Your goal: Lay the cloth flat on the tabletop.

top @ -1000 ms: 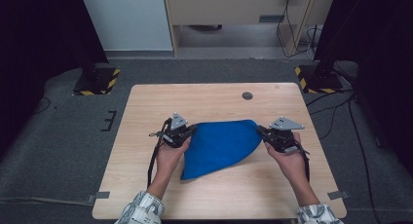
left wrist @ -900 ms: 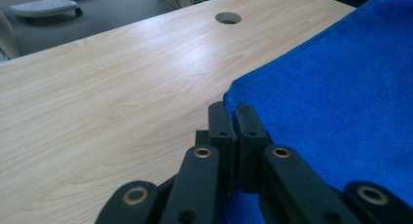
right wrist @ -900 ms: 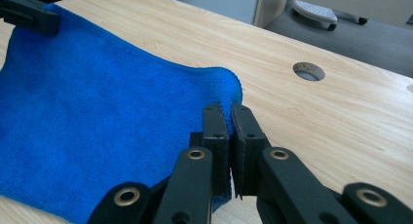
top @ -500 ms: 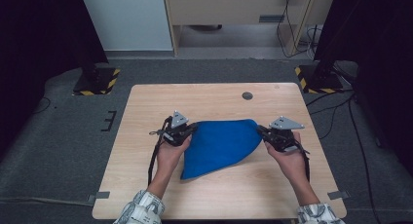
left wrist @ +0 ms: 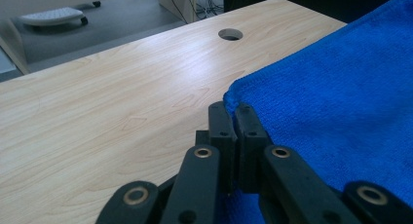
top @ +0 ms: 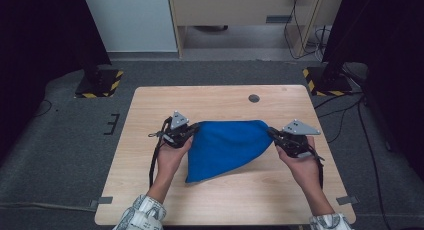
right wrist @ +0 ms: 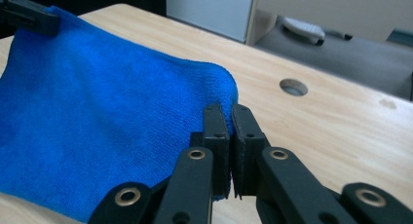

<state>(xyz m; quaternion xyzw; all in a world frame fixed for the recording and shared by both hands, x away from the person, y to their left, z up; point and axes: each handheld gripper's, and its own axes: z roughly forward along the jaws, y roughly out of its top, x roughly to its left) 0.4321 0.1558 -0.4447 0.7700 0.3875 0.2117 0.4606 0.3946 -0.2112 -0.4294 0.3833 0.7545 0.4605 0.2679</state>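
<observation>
On the pale, wood-grained rectangular table (top: 150, 190) lies a bright blue, fuzzy microfibre cloth (top: 225, 147), spread near the middle of the top and pulled out between two hand-held tools. Its far edge runs roughly straight from one tool to the other, while the near part narrows to a rounded point toward the person's side. The left gripper (top: 186, 133) has its jaws pressed together on the cloth's left far corner; in the left gripper view the black jaws meet tightly with the blue hem caught between them (left wrist: 233, 118). The right gripper (top: 273, 134) is likewise clamped on the right far corner, and the right gripper view shows the fabric edge pinched in the narrow slit between its jaws (right wrist: 229, 118). Each tool sits in a hand (top: 170, 157) whose forearm enters from the near edge, with patterned sleeves (top: 142, 215) at the wrists.

A small round cable hole (top: 254, 98) pierces the tabletop beyond the cloth, well apart from it. Dark grey carpet (top: 60, 155) surrounds the table. Two black stands with yellow-and-black striped bases (top: 100, 82) flank the far corners. Beyond them stand a white panel (top: 130, 20) and a light wooden cabinet (top: 240, 7), with loose black cables (top: 345, 115) trailing on the floor at the right.
</observation>
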